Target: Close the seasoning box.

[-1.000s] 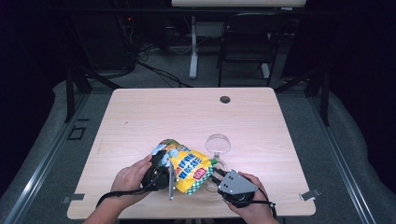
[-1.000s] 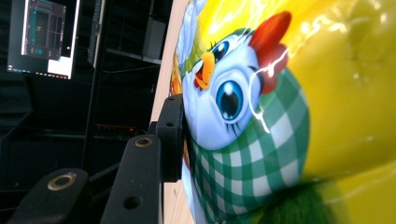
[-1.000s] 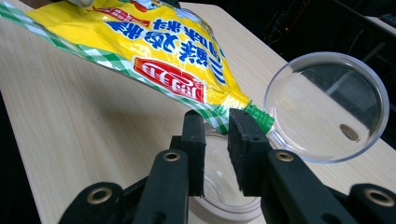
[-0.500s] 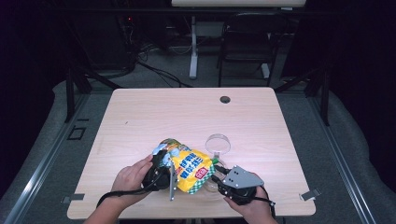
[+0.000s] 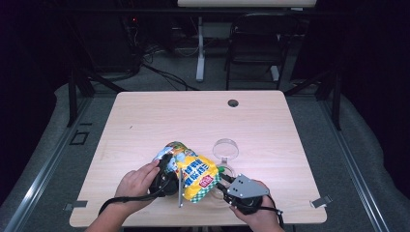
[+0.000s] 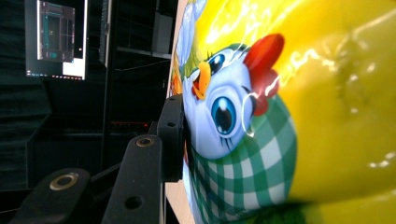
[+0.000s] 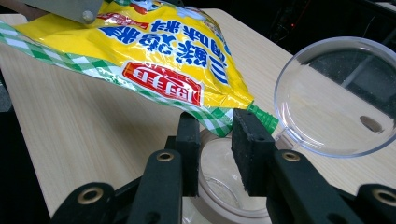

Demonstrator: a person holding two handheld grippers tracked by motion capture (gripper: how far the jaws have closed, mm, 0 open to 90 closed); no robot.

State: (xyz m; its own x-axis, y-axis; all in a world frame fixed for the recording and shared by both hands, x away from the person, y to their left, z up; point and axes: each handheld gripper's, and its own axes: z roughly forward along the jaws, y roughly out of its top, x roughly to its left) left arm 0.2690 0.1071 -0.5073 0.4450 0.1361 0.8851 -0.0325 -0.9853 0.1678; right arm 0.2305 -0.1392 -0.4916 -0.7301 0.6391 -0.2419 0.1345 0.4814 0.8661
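Left gripper (image 5: pixel 164 170) is clamping the yellow seasoning pouch (image 5: pixel 193 174) on its side and holding it tilted over the round container (image 7: pixel 224 182), while right gripper (image 7: pixel 215 140), jaws just closing, is pinching the pouch corner by the green spout (image 7: pixel 262 119), clear lid (image 5: pixel 226 148) just beyond.

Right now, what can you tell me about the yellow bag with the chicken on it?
The yellow bag is glossy plastic, puffy and full, with a cartoon chicken, green-and-white checks, blue writing and a red label. It lies tilted above the table. The left tool presses its side, and its checked corner sits between the right tool's jaws, over a clear container.
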